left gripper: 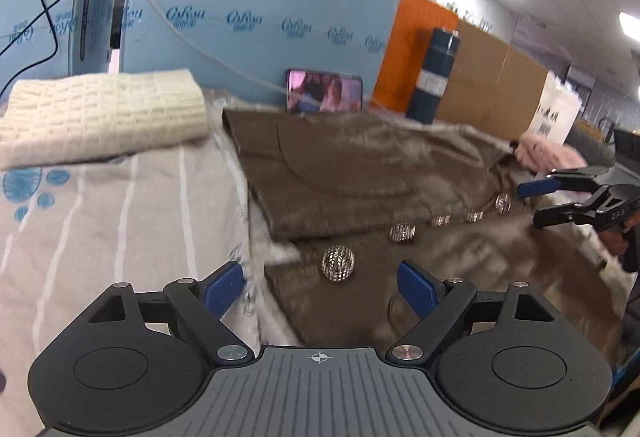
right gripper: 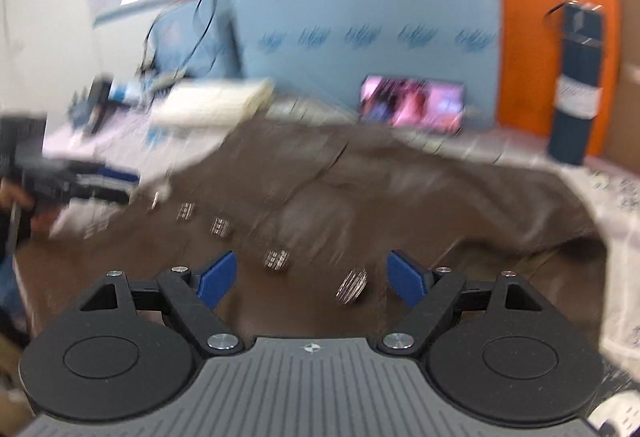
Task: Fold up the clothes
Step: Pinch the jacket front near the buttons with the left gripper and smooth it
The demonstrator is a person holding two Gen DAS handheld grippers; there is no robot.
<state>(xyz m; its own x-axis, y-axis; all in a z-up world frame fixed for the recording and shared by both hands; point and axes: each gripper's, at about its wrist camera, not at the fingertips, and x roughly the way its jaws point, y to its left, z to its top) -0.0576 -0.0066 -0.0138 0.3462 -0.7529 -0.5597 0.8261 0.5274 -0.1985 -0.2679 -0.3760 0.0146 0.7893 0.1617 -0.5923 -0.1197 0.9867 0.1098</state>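
A brown fuzzy cardigan (left gripper: 352, 165) with a row of round silver buttons (left gripper: 339, 263) lies spread on the striped sheet (left gripper: 120, 221); one side panel is folded over the middle. It also fills the right wrist view (right gripper: 400, 197), which is blurred. My left gripper (left gripper: 320, 287) is open and empty just above the cardigan's near hem by the lowest button. My right gripper (right gripper: 310, 279) is open and empty above the button row (right gripper: 352, 287); it also shows at the right in the left wrist view (left gripper: 528, 203).
A folded cream knit sweater (left gripper: 100, 113) lies at the back left. A phone (left gripper: 324, 91) leans on blue foam panels (left gripper: 256, 9). A dark bottle (left gripper: 434, 77) stands by an orange panel (left gripper: 416, 45). A pink fluffy garment (left gripper: 550, 155) lies at the far right.
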